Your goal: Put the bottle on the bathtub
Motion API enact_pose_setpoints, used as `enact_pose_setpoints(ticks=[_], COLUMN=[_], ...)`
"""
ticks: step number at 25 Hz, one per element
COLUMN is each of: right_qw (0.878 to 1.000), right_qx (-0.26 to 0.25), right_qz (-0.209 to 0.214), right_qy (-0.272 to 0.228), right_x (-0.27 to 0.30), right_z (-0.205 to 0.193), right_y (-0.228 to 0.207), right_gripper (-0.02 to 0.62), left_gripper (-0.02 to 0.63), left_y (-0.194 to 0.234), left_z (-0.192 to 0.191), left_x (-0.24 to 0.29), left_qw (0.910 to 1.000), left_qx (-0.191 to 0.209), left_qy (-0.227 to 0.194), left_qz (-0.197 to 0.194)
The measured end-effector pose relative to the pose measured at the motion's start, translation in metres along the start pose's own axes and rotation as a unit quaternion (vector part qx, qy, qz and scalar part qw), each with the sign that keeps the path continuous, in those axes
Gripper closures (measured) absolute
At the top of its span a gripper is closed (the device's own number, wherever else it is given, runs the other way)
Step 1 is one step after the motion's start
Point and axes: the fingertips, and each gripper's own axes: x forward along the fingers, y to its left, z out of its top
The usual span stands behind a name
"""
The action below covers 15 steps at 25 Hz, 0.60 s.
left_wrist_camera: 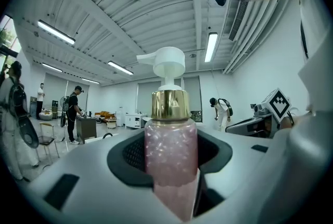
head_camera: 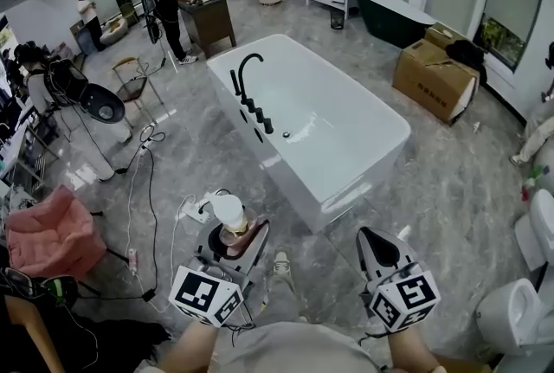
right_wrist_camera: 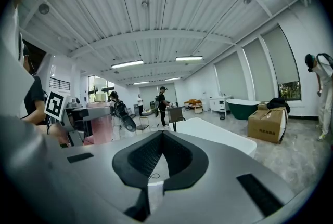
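A pink bottle (head_camera: 232,222) with a gold collar and a white pump head stands upright between the jaws of my left gripper (head_camera: 234,240), which is shut on it. In the left gripper view the bottle (left_wrist_camera: 170,150) fills the middle, with the left gripper (left_wrist_camera: 170,166) clamped on its lower body. My right gripper (head_camera: 378,247) hangs to the right at the same height, shut with nothing in it; its pads (right_wrist_camera: 136,158) meet along a line in the right gripper (right_wrist_camera: 156,179). The white bathtub (head_camera: 363,185) stands on the floor ahead of both grippers, and the bathtub (right_wrist_camera: 218,134) also shows in the right gripper view.
A black faucet (head_camera: 247,73) rises from the tub's left rim. Cables and a power strip (head_camera: 195,209) lie on the floor by my left gripper. A pink chair (head_camera: 48,233) is at left, a cardboard box (head_camera: 435,79) and a dark green tub (head_camera: 392,14) beyond, a toilet (head_camera: 519,311) at right.
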Motion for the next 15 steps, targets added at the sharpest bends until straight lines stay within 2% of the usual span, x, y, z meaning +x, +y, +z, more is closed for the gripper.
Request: enact_pose_setpoints(ticks=[9,15], right_qw=[1.0,0.999], right_qx=[-0.003,0.008], right_qz=[-0.012,-0.023], right_qy=[0.012,0.034], right_x=[0.07,0.134], right_z=[0.002,0.003], right_y=[-0.035,-0.063], right_gripper=[0.569,0.569], left_gripper=[0.391,0.393], left_y=[0.047,0.088], left_z=[-0.016,-0.032], left_x=[0.069,0.136], left_qw=[0.9996,0.9983], left_qx=[0.006,-0.014], left_qy=[-0.004,0.015], left_qz=[-0.025,-0.055])
